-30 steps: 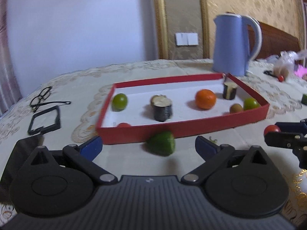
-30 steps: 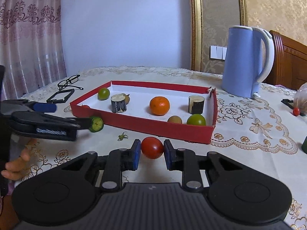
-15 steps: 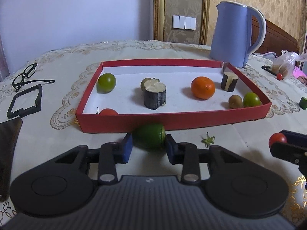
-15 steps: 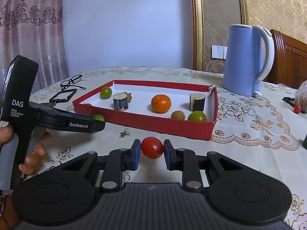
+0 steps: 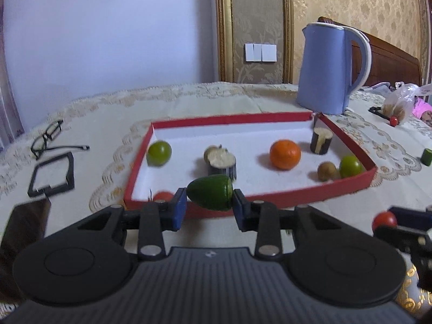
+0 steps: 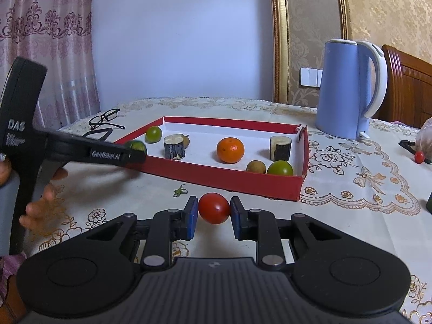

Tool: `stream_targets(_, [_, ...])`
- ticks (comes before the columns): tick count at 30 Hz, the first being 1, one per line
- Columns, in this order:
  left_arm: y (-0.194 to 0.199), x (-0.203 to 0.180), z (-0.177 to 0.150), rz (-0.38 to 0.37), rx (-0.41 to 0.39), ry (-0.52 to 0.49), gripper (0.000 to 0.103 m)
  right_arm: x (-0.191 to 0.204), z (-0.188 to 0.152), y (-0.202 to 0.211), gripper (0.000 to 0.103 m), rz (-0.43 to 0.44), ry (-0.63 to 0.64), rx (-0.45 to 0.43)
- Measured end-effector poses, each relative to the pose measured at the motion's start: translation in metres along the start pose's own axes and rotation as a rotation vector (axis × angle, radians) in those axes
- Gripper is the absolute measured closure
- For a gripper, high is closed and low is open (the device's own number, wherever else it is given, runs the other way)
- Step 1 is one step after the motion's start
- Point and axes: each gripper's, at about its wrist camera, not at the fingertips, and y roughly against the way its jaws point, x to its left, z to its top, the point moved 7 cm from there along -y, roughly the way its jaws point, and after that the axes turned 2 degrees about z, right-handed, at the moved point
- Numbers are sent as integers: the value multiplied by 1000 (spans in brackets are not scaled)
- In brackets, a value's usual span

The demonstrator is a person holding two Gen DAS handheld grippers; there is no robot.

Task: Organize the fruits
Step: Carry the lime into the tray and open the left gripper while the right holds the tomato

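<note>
Spreading across both views, the tabletop (image 6: 351,167) is wearing a cream lace cloth and carrying everything else. Standing at its far side, the blue kettle (image 6: 348,91) is sitting just beyond the far right corner of the red tray (image 5: 270,197). Inside the tray, an orange (image 5: 285,154) is lying near the middle, two dark cut cylinders (image 5: 222,163) are standing upright and apart, three round green fruits (image 5: 159,153) are resting against the walls, and a small brown fruit (image 5: 326,171) is sitting just beside one of them. The left tongs (image 5: 209,208) are clamping a green cut piece (image 5: 210,195) between their blue pads, holding it at the tray's near wall, raised off the cloth. The right tongs (image 6: 213,217) are gripping a red tomato (image 6: 214,208) in front of the tray's near wall, outside it. A pair of glasses (image 5: 47,139) is lying well to the left of the tray, with a black square frame (image 5: 51,175) just beside it. A tiny green stem (image 6: 180,189) is lying on the cloth near the tray's front.
</note>
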Motion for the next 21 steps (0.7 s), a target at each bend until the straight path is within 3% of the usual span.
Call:
stream_targets(18, [-66, -32, 55, 90, 11, -88, 70, -7, 0, 13, 78, 6, -22, -20])
stream_targets(21, [-81, -34, 62, 113, 19, -94, 65, -7, 0, 13, 78, 9, -30, -20])
